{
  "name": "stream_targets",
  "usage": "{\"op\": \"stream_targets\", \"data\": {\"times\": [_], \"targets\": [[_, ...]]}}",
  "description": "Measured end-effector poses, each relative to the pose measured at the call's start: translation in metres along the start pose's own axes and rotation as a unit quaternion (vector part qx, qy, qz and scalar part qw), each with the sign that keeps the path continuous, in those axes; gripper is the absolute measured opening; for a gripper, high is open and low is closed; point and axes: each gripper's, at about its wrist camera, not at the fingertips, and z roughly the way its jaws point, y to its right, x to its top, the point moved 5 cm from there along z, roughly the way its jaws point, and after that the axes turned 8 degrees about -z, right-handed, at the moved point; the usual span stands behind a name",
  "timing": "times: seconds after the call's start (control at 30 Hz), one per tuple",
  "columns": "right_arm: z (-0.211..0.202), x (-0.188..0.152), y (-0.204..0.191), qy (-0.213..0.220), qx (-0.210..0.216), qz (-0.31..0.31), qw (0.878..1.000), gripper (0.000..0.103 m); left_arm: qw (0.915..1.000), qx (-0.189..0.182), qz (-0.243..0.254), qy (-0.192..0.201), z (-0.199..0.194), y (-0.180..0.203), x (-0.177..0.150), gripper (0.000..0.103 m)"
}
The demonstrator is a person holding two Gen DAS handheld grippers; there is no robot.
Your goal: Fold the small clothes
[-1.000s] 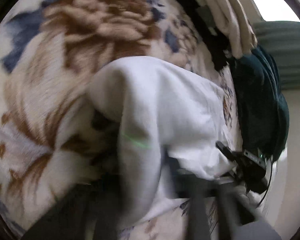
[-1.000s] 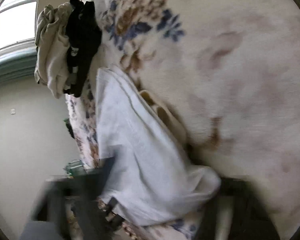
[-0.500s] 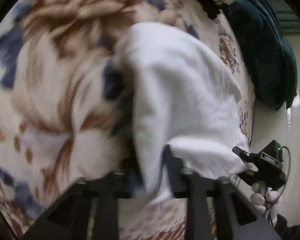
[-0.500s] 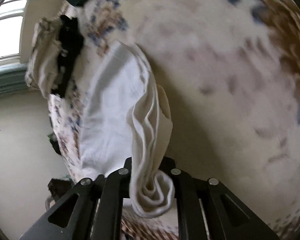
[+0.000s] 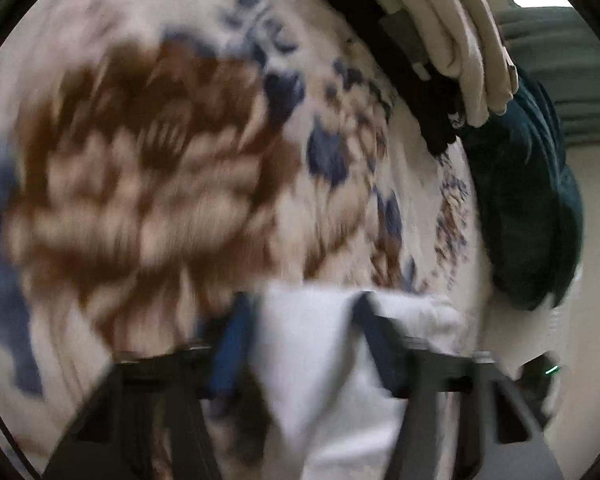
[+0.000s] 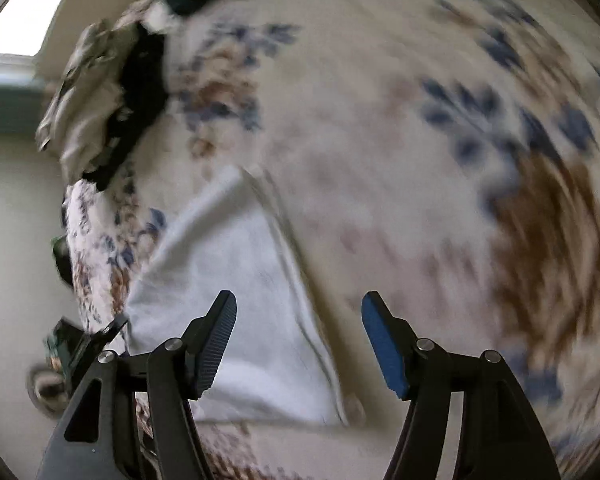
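One white cloth lies on the floral blanket. Three garments, cream, black and teal, sit at its edge. Both grippers, left and right, gape with nothing clamped.

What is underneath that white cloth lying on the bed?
The white garment lies flat on a floral blanket with brown and blue blooms, which shows all around it. Whatever sits directly beneath the cloth, or under the blanket, is covered.
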Motion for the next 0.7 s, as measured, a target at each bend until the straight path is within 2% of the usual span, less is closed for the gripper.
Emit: {"op": "stream_targets", "data": {"times": [0.07, 0.13, 0.23, 0.27, 0.3, 0.33, 0.37, 0.4, 0.43, 0.47, 0.5, 0.6, 0.7], "targets": [[0.014, 0.027, -0.016, 0.000, -0.006, -0.046, 0.999, 0.068, 0.9982, 0.036, 0.042, 0.023, -0.001, 0.002, 0.006, 0.011], [0.035, 0.049, -0.031, -0.019, -0.005, -0.089, 0.996, 0.068, 0.9957, 0.056, 0.058, 0.045, -0.004, 0.001, 0.013, 0.008], [0.064, 0.068, -0.048, -0.043, -0.024, -0.148, 0.988, 0.068, 0.9968, 0.055, 0.040, 0.043, -0.001, -0.008, 0.019, 0.008], [0.070, 0.070, -0.053, -0.047, -0.022, -0.162, 0.985, 0.063, 0.9973, 0.050, 0.036, 0.040, -0.002, -0.009, 0.018, 0.008], [0.075, 0.072, -0.058, -0.048, -0.019, -0.174, 0.983, 0.037, 0.9976, 0.045, 0.032, 0.040, -0.007, -0.012, 0.016, 0.008], [0.076, 0.074, -0.060, -0.043, -0.022, -0.181, 0.982, 0.020, 0.9979, 0.041, 0.028, 0.043, -0.012, -0.014, 0.015, 0.009], [0.076, 0.075, -0.064, -0.036, -0.024, -0.189, 0.981, 0.010, 0.9980, 0.039, 0.023, 0.044, -0.018, -0.015, 0.014, 0.012], [0.072, 0.076, -0.067, -0.026, -0.024, -0.197, 0.980, 0.007, 0.9981, 0.037, 0.018, 0.047, -0.022, -0.014, 0.014, 0.017], [0.067, 0.076, -0.071, -0.012, -0.027, -0.201, 0.979, 0.007, 0.9977, 0.033, 0.011, 0.058, -0.031, -0.015, 0.013, 0.035], [0.062, 0.077, -0.074, -0.001, -0.023, -0.199, 0.980, 0.006, 0.9973, 0.031, 0.006, 0.066, -0.035, -0.012, 0.014, 0.060], [0.057, 0.078, -0.077, 0.011, -0.021, -0.194, 0.981, 0.006, 0.9970, 0.023, 0.001, 0.074, -0.041, -0.012, 0.014, 0.067], [0.049, 0.084, -0.079, 0.039, -0.034, -0.174, 0.983, 0.006, 0.9971, -0.016, -0.020, 0.072, -0.044, -0.010, 0.011, 0.067], [0.050, 0.090, -0.072, 0.045, -0.051, -0.162, 0.984, 0.006, 0.9985, -0.002, -0.019, 0.051, -0.032, -0.013, 0.004, 0.067]]}}
